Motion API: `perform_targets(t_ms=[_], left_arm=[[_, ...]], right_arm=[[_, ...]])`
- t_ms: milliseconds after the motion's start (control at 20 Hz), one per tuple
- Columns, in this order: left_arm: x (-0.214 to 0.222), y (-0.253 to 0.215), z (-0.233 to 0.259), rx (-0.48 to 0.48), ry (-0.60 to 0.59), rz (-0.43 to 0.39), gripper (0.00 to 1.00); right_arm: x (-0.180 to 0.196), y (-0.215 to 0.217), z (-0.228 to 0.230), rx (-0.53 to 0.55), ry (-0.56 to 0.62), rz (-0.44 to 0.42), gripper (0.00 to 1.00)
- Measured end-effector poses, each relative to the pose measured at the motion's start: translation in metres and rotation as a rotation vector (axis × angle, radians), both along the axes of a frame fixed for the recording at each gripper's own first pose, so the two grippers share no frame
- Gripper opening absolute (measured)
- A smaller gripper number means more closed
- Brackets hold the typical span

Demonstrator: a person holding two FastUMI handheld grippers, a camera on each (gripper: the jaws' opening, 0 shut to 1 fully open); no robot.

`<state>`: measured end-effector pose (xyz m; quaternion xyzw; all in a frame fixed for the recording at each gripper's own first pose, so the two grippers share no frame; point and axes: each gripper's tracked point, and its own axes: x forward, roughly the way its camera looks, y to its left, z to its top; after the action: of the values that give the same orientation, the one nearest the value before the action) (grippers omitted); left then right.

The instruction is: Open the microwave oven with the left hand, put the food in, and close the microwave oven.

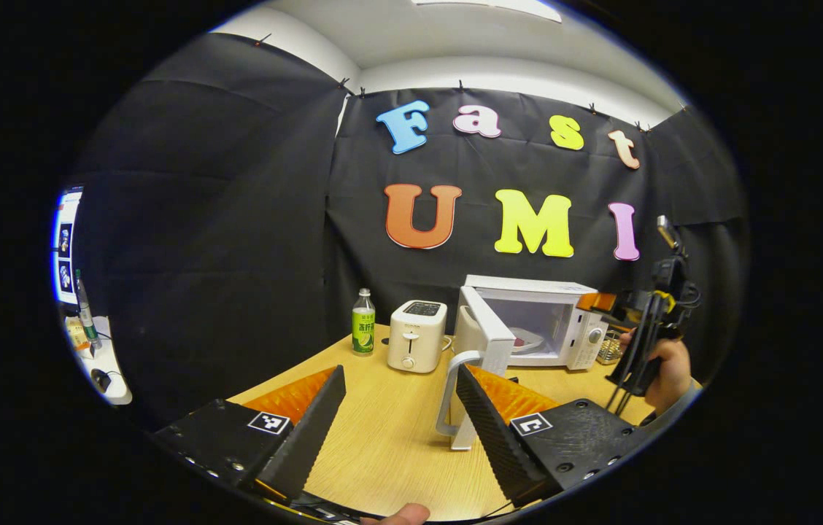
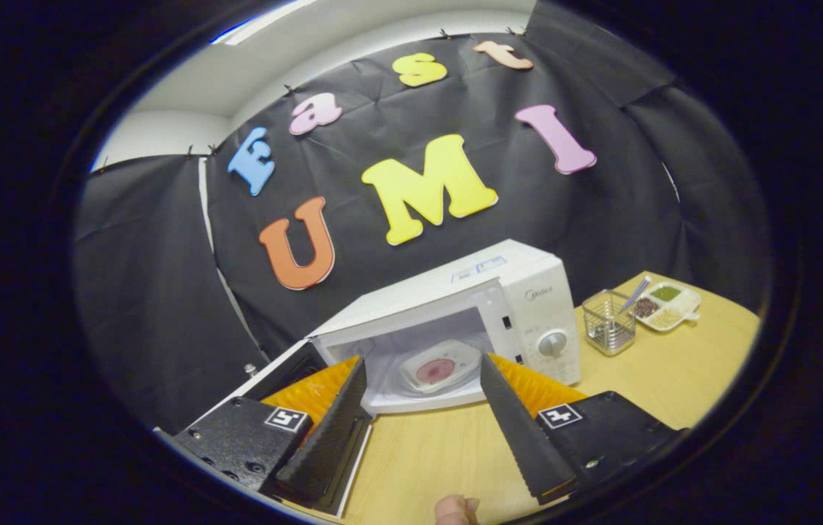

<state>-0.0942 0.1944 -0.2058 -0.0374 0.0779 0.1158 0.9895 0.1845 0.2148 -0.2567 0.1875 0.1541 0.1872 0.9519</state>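
Inside boxy white microwave [image 2: 455, 321], square plate [image 2: 441, 367], door [image 1: 481, 350] open, both ridged claws wide

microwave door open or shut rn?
Open. The door is swung out toward the left tool, and the microwave cavity shows the plate of food inside.

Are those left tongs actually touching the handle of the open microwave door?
Cannot tell. In the left gripper view the open left tongs frame the white microwave door's pale curved handle; its right finger overlaps the handle, but whether they meet or merely line up is unclear.
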Motion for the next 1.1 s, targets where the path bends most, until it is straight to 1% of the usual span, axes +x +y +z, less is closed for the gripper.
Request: perform_targets(t_ms=[50, 100, 150, 200, 300, 350, 400, 450, 500, 550, 600, 650, 800, 900, 1000, 1050, 1100], left_arm=[[0.0, 0.0, 0.004, -0.002, -0.025, -0.005, 0.8], [0.005, 0.004, 0.009, 0.011, -0.051, -0.007, 0.89], [0.009, -0.001, 0.006, 0.019, -0.043, -0.041, 0.69], [0.013, -0.006, 0.002, 0.027, -0.029, -0.078, 0.62], [0.02, -0.007, -0.011, 0.038, -0.004, -0.106, 0.29], [0.025, -0.005, -0.012, 0.048, 0.0, -0.104, 0.3], [0.029, 0.0, -0.014, 0.064, -0.006, -0.086, 0.26], [0.035, 0.005, -0.017, 0.076, -0.007, -0.067, 0.23], [0.04, 0.009, -0.024, 0.075, -0.006, -0.066, 0.23], [0.04, 0.008, -0.028, 0.045, -0.005, -0.063, 0.12], [0.045, 0.007, -0.037, 0.006, 0.007, -0.077, 0.01], [0.053, 0.011, -0.044, -0.022, 0.01, -0.078, 0.0], [0.069, 0.018, -0.062, -0.043, 0.027, -0.092, 0.0], [0.079, 0.01, -0.066, -0.065, 0.009, -0.139, 0.0], [0.089, 0.007, -0.075, -0.056, 0.008, -0.171, 0.0], [0.095, 0.005, -0.078, -0.048, 0.008, -0.183, 0.13], [0.097, -0.001, -0.08, -0.045, 0.004, -0.201, 0.13]], right_arm=[[-0.012, -0.009, 0.009, -0.02, -0.015, 0.013, 1.0], [-0.023, -0.017, 0.019, -0.03, -0.027, 0.027, 1.0], [-0.036, -0.025, 0.028, -0.039, -0.036, 0.036, 1.0], [-0.045, -0.034, 0.04, -0.045, -0.05, 0.045, 1.0], [-0.063, -0.056, 0.065, -0.075, -0.089, 0.043, 1.0], [-0.072, -0.068, 0.076, -0.094, -0.109, 0.036, 1.0], [-0.081, -0.08, 0.088, -0.111, -0.134, 0.026, 1.0], [-0.089, -0.092, 0.101, -0.122, -0.159, 0.019, 1.0], [-0.098, -0.102, 0.111, -0.133, -0.173, 0.007, 1.0], [-0.108, -0.112, 0.121, -0.134, -0.189, 0.007, 1.0], [-0.119, -0.123, 0.131, -0.137, -0.198, 0.005, 1.0], [-0.128, -0.135, 0.141, -0.136, -0.209, -0.002, 1.0], [-0.151, -0.178, 0.162, -0.138, -0.229, -0.043, 1.0], [-0.164, -0.2, 0.173, -0.14, -0.24, -0.061, 1.0], [-0.178, -0.219, 0.184, -0.146, -0.254, -0.071, 1.0], [-0.186, -0.228, 0.188, -0.152, -0.264, -0.074, 1.0], [-0.192, -0.238, 0.194, -0.165, -0.281, -0.083, 1.0]])
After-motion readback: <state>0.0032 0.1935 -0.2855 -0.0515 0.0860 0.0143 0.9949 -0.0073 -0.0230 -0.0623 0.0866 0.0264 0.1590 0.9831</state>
